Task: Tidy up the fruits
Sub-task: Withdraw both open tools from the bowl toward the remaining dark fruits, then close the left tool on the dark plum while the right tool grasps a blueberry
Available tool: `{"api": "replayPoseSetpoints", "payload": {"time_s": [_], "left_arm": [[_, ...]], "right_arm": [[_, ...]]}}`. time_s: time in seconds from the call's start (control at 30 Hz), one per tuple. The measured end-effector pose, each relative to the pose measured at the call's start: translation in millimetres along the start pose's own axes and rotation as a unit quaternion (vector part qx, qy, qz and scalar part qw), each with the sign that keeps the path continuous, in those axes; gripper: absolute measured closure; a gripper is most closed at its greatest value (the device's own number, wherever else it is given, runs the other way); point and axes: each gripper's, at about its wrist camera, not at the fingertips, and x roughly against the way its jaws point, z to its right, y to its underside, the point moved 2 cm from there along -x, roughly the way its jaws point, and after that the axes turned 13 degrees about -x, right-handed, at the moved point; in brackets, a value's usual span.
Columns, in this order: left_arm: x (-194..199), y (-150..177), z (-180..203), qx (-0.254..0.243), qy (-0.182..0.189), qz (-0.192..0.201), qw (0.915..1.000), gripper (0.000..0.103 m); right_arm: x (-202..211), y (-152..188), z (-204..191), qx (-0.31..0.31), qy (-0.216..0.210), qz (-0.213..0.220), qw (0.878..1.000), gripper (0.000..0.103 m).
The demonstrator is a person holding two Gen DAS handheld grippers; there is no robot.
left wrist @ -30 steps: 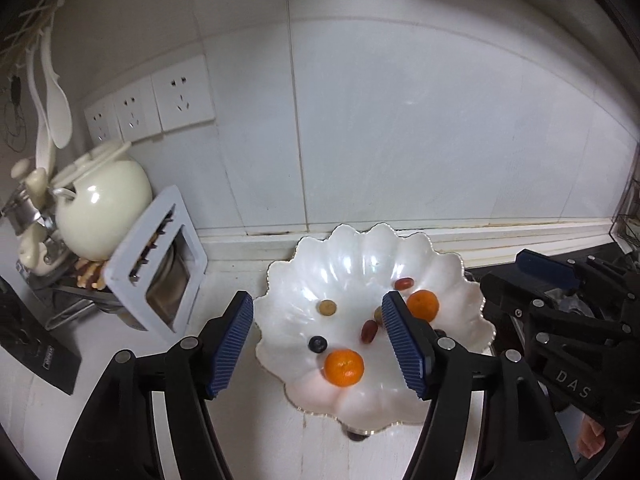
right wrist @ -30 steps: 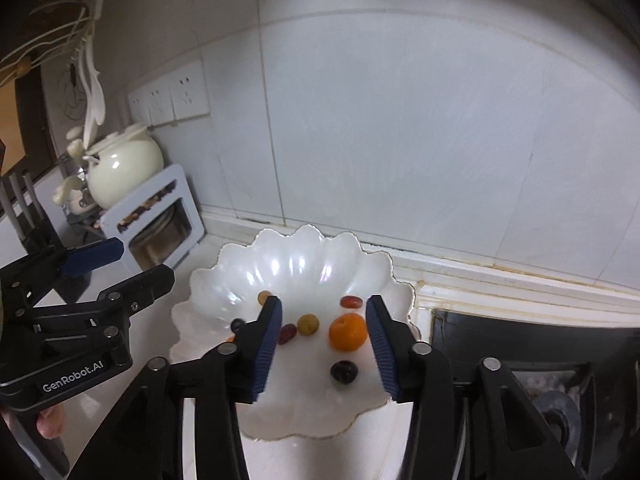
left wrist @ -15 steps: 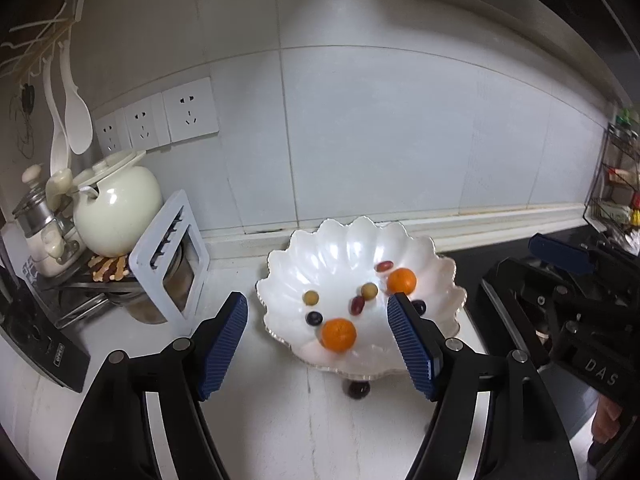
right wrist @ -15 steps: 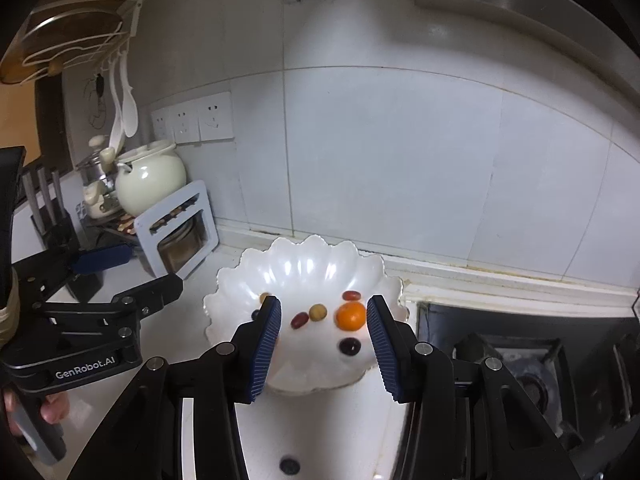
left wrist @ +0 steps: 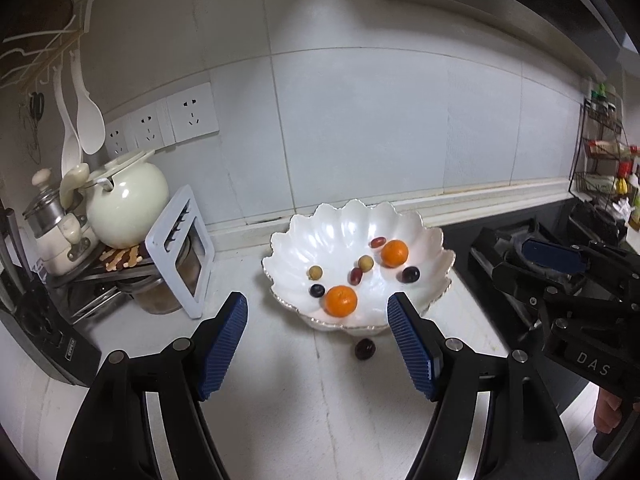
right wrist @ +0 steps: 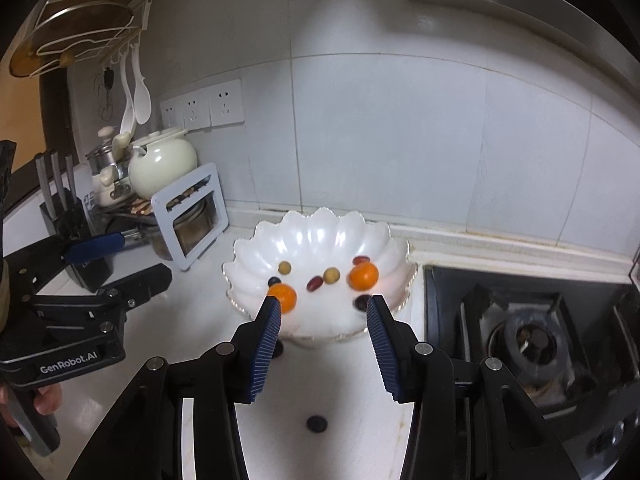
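Observation:
A white scalloped bowl stands on the counter by the wall. It holds two oranges, red, dark and yellow-green grapes. A dark grape lies on the counter just in front of the bowl. Another dark grape lies nearer, on the counter in the right wrist view. My left gripper is open and empty, held back from the bowl. My right gripper is open and empty, also in front of the bowl; it shows at the right of the left wrist view.
A white rack, a cream teapot and jars stand left of the bowl. A knife block is at far left. A gas stove lies right of the bowl. Wall sockets are above.
Both grippers have pulled back and up from the bowl, so more counter shows. The two loose grapes on the counter have come into view.

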Motion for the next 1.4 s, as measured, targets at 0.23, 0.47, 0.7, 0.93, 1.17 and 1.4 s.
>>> {"api": "replayPoseSetpoints", "payload": {"time_s": [0.23,0.47,0.7,0.93,1.17,1.4], "left_arm": [[-2,26,10,-0.023,-0.003,-0.003,0.9997,0.031],[-12,48,21,-0.035,0.007,0.001,0.9994,0.031],[-27,64,30,-0.047,0.019,0.006,0.9987,0.031],[-51,73,37,-0.056,0.024,-0.005,0.9981,0.031],[-81,77,46,-0.062,0.042,-0.019,0.9970,0.036],[-109,79,51,-0.062,0.057,-0.031,0.9959,0.040]], "right_arm": [[3,33,4,-0.019,0.024,0.008,1.000,0.057],[3,67,5,-0.021,0.038,0.009,0.999,0.057],[-10,93,6,-0.037,0.038,-0.007,0.999,0.057],[-29,111,11,-0.043,0.048,-0.028,0.998,0.057],[-54,121,20,-0.077,0.051,-0.058,0.994,0.057],[-73,125,23,-0.086,0.061,-0.070,0.992,0.057]]}}
